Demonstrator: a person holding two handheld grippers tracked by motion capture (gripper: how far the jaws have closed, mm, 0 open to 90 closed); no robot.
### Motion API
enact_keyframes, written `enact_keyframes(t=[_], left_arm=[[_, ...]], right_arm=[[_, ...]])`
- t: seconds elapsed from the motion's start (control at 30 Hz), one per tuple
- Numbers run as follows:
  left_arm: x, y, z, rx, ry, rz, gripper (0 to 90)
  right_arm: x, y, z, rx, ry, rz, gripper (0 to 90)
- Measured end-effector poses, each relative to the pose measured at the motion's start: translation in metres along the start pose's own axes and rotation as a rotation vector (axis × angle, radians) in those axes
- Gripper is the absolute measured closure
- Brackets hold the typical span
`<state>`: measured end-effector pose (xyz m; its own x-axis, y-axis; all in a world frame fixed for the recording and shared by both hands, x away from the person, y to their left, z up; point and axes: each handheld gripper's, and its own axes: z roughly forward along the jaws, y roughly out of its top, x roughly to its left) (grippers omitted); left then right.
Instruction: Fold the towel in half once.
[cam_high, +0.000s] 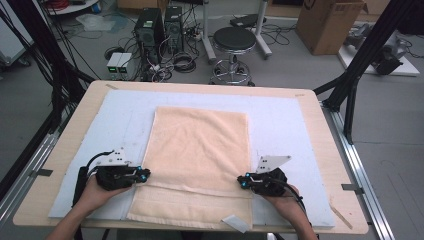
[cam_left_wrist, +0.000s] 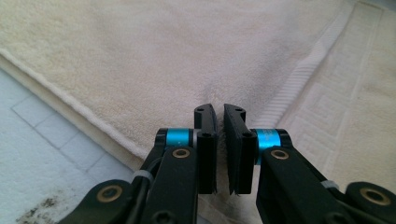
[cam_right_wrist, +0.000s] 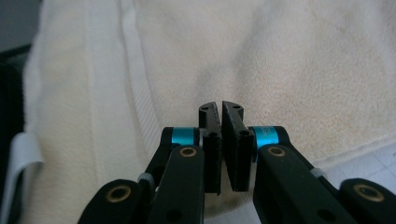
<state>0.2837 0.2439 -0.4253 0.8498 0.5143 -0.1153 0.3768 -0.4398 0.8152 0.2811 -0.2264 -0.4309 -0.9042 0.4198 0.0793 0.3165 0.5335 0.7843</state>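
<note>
On the table, the towel (cam_high: 200, 150) lies lengthwise, running away from the person.

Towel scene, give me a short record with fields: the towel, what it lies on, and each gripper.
towel: cream towel, spread flat, near end folded over
surface: pale blue mat on wooden table
left gripper: at the towel's left edge, jaws closed, cloth pinched
right gripper: at the towel's right edge, jaws closed, cloth pinched
</note>
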Motion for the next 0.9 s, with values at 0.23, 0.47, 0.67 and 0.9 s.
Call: enact_keyframes(t=[0.23,0.47,0.67,0.9], left_arm=[[-0.01,0.005,-0.018,-0.031,-0.005,0.021,83.5],[-0.033,-0.008,-0.033,-0.03,-0.035,0.043,83.5],[-0.046,-0.022,-0.03,0.01,-0.124,0.056,73.7],[-0.017,-0.002,-0.013,-0.038,-0.023,0.023,60.3]], right_arm=[[0.011,0.008,-0.018,-0.079,0.03,0.005,86.8],[0.031,0.003,-0.027,-0.09,0.075,-0.021,86.7],[0.038,-0.009,-0.026,-0.054,0.192,0.007,75.2],[0.002,0.006,-0.02,-0.077,0.027,0.034,63.5]])
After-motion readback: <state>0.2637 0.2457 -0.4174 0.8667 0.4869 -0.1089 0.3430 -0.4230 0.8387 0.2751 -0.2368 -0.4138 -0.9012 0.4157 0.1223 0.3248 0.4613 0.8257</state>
